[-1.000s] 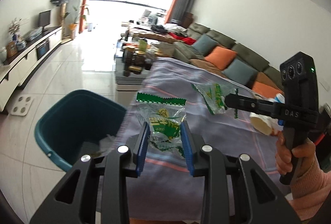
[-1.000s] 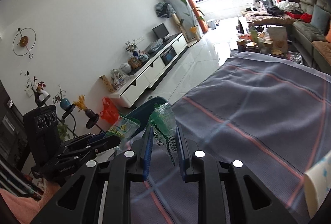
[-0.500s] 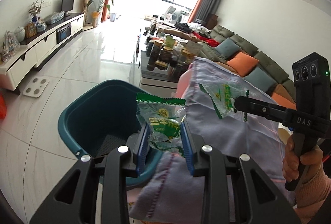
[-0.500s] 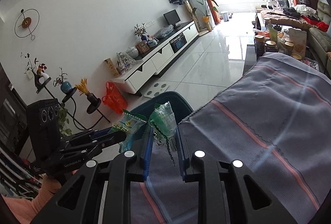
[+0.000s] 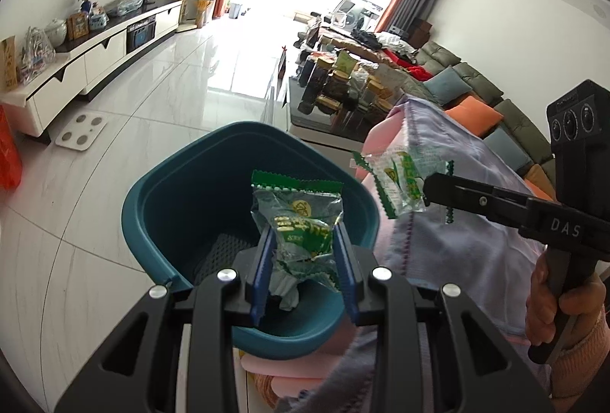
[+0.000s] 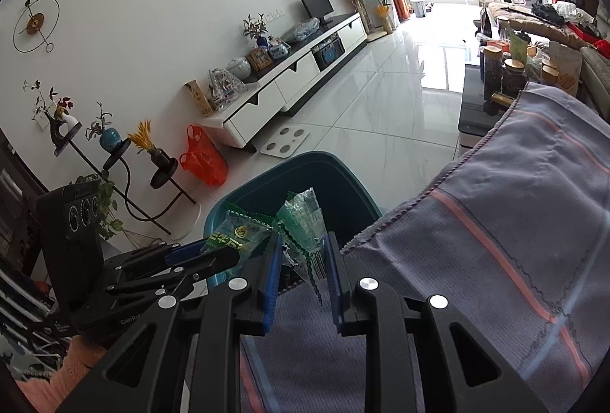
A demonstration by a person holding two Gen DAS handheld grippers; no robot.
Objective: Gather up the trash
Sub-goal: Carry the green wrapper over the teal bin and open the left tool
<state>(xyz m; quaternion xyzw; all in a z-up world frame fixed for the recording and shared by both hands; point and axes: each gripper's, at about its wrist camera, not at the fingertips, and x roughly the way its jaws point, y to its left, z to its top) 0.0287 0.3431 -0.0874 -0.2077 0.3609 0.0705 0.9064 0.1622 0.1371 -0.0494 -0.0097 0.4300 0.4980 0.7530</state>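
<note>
Holding a green wrapper [image 5: 301, 222] clamped in my left tongs [image 5: 305, 260] above the teal bin [image 5: 160, 184], I worry more about the right tongs [image 6: 301, 272]: their wrapper [image 6: 305, 218] hangs over the rim and could flutter onto the floor [image 5: 152, 100].

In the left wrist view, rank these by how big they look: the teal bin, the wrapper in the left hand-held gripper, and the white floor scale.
1. teal bin, clearly largest.
2. wrapper in the left hand-held gripper.
3. white floor scale.
The wrapper sits nearest the camera and the scale farthest, so that pair's true order is unsure.
</note>
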